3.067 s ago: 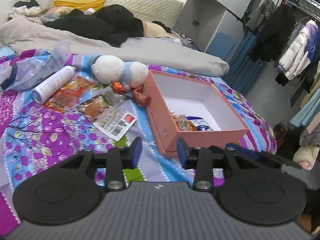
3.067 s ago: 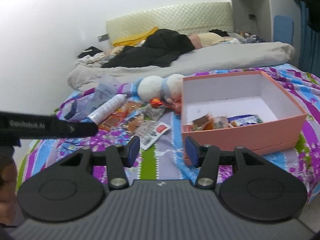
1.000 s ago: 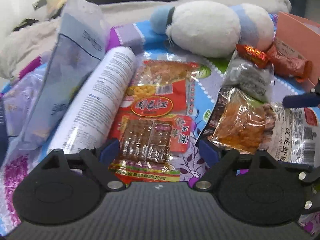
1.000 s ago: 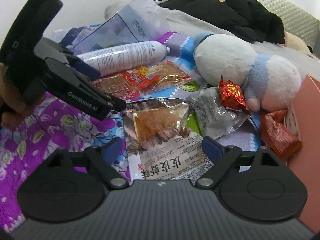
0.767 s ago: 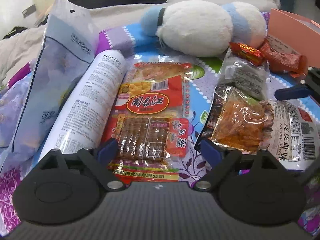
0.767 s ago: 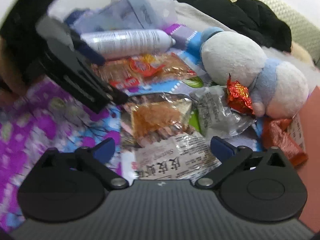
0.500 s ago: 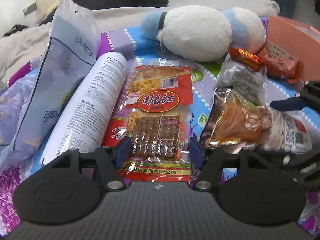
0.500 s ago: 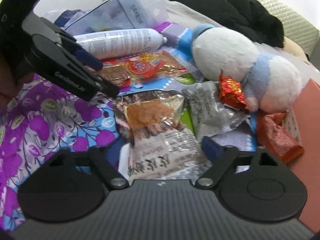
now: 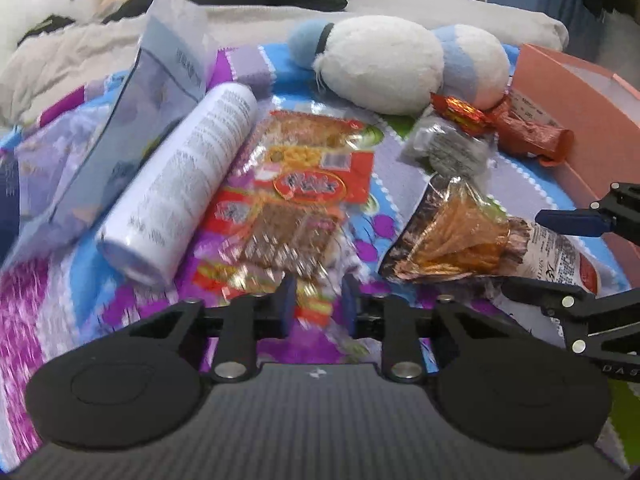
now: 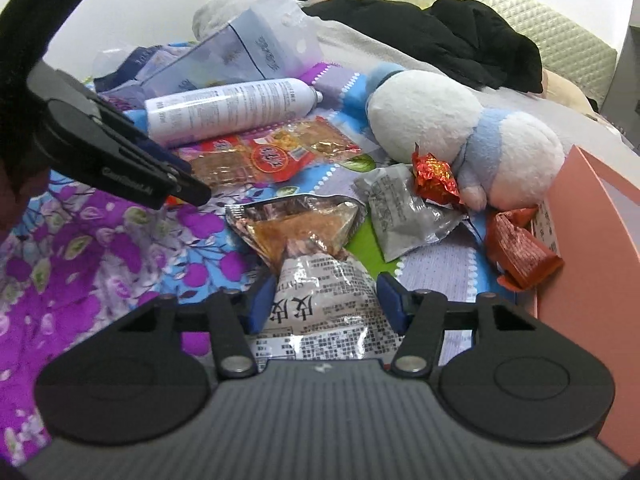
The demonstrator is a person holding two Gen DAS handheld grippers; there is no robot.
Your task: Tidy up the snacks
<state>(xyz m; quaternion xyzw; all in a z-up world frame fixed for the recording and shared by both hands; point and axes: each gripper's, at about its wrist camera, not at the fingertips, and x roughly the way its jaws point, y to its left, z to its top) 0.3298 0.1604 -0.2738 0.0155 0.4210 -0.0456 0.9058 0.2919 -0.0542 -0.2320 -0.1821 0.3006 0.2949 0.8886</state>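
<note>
On the flowered bedspread (image 9: 60,300) your left gripper (image 9: 316,304) closes on the red packet (image 9: 296,216), the right gripper (image 10: 326,300) on the shrimp packet (image 10: 320,280), wrappers lower right still unboxed.

A red snack packet (image 9: 296,200) is laid flat at centre; a crumpled clear shrimp-cracker bag (image 10: 320,272) is seen at its three o'clock.

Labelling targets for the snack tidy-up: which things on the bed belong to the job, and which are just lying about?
Job:
- red flat snack packet, left gripper closing round its near end
- white printed shrimp-snack bag, right gripper closing round it
- grey foil pouch
- red foil candy
- pink cardboard box

Lying about:
- white spray can
- white-and-blue plush toy
- black clothes
</note>
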